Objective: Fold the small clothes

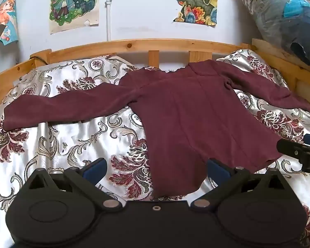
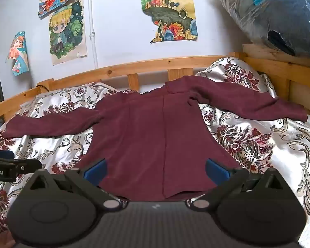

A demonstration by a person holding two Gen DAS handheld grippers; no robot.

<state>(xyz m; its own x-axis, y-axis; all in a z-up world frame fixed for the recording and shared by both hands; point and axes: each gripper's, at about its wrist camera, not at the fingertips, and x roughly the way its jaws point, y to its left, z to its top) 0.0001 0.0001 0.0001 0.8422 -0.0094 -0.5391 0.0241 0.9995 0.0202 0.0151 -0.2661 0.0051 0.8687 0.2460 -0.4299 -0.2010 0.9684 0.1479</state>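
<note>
Left wrist view: maroon top (image 1: 196, 113) spread flat on bed (image 1: 72, 144), sleeves out for folding; left claw (image 1: 157, 169) and right claw (image 2: 156, 169) both wide, empty, near hem.

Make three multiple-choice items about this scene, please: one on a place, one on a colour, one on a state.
1. Where does the top lie?
A. on the patterned bedspread
B. on the floor
C. on a chair

2. What colour is it?
A. blue
B. dark red
C. white

3. How are its sleeves?
A. folded over the body
B. rolled up
C. spread out to both sides

Answers:
1 A, the floral cover shows all around it.
2 B, the whole cloth is maroon.
3 C, each sleeve stretches away from the body, flat on the bed.
</note>
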